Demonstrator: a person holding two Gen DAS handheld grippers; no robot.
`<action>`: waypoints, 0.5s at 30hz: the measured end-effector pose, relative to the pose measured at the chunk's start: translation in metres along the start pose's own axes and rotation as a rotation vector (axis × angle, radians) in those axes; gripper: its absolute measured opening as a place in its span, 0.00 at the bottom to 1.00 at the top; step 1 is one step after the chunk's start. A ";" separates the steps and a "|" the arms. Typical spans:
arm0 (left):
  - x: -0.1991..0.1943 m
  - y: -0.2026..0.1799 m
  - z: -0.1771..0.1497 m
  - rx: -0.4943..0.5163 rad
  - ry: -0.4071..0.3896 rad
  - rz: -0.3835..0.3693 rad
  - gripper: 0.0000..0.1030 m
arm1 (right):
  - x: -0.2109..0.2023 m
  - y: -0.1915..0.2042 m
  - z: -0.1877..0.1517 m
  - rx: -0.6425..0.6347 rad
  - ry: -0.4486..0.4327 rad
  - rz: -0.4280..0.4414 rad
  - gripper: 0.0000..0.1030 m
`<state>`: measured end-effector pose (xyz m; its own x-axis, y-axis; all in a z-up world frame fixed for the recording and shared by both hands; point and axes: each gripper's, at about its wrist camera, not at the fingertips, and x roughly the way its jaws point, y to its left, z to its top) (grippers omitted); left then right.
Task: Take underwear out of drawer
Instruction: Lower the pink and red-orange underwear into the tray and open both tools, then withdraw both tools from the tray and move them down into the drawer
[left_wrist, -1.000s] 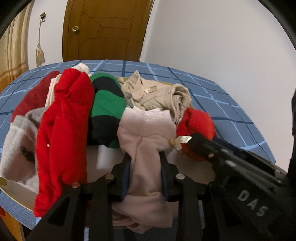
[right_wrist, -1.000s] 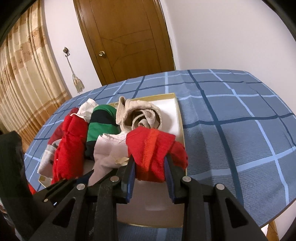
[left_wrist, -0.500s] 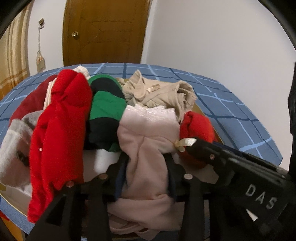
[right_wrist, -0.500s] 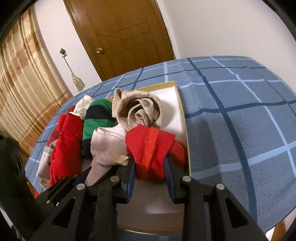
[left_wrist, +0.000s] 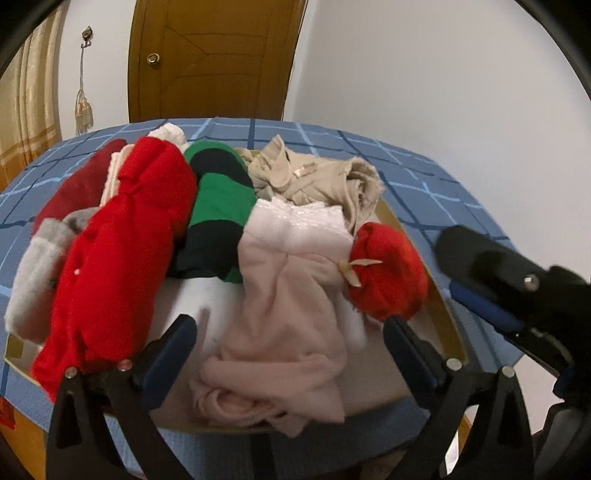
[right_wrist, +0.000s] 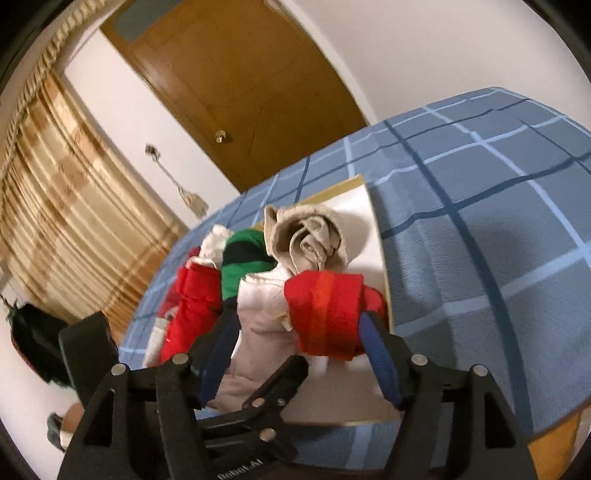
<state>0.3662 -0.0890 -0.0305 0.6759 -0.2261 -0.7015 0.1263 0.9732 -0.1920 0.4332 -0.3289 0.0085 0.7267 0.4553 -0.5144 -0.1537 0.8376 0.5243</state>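
Both claws have sprung apart since earlier: left claw (left_wrist: 288, 336) has dropped the pink underwear (left_wrist: 284, 306) ahead, right claw (right_wrist: 299, 339) straddles the red pair (right_wrist: 325, 310). Everything remains in the drawer (left_wrist: 448, 317).

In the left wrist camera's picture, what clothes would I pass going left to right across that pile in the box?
Grey piece → big red garment → green-and-black striped piece → pale pink piece → small red bundle.
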 end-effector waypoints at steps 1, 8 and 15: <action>-0.004 0.000 -0.001 0.003 -0.004 -0.002 0.99 | -0.006 0.000 -0.001 0.004 -0.019 0.004 0.68; -0.024 -0.002 -0.008 0.058 -0.044 0.028 0.99 | -0.039 0.004 -0.018 0.036 -0.099 0.028 0.68; -0.034 0.004 -0.016 0.075 -0.061 0.055 0.99 | -0.048 0.012 -0.029 -0.018 -0.130 -0.022 0.68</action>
<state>0.3316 -0.0785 -0.0182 0.7259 -0.1720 -0.6660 0.1405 0.9849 -0.1012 0.3773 -0.3317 0.0199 0.8105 0.3950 -0.4325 -0.1483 0.8528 0.5007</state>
